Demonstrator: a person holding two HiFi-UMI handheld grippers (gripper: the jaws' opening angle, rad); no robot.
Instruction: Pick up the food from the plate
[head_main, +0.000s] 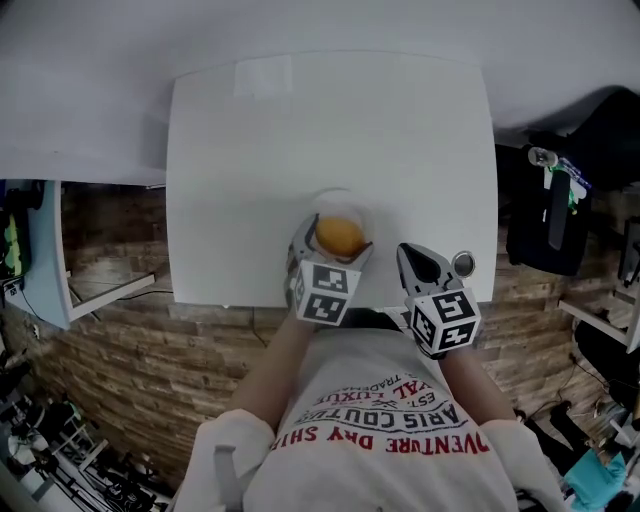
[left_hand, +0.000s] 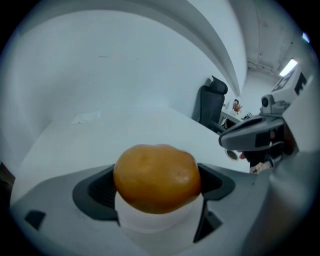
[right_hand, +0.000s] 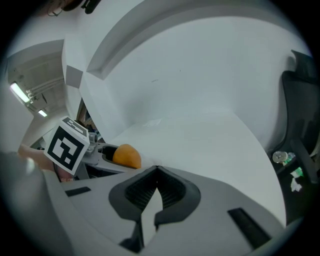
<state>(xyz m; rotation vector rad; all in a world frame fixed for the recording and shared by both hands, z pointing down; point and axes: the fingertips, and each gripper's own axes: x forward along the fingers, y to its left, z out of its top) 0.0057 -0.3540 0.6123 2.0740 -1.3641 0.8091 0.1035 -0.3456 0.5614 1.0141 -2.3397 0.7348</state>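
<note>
Head view: your left gripper (head_main: 332, 250) straddles the food (head_main: 340, 235) on the plate (head_main: 338, 193), near the counter's (head_main: 250, 140) near edge.

Left gripper view: its fingers (left_hand: 97, 190) pinch the food's sides; a weak hold could let it roll off.

Right gripper view: the right gripper (right_hand: 156, 170) has its fingers pressed together, empty.

Soft even light, fisheye-warped edges

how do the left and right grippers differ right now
The left gripper's jaws stand wide, pressing the sides of the orange food; the right gripper's jaws meet with nothing between them. The left gripper is over the plate; the right gripper is beside it, off the plate. Both carry a marker cube.
</note>
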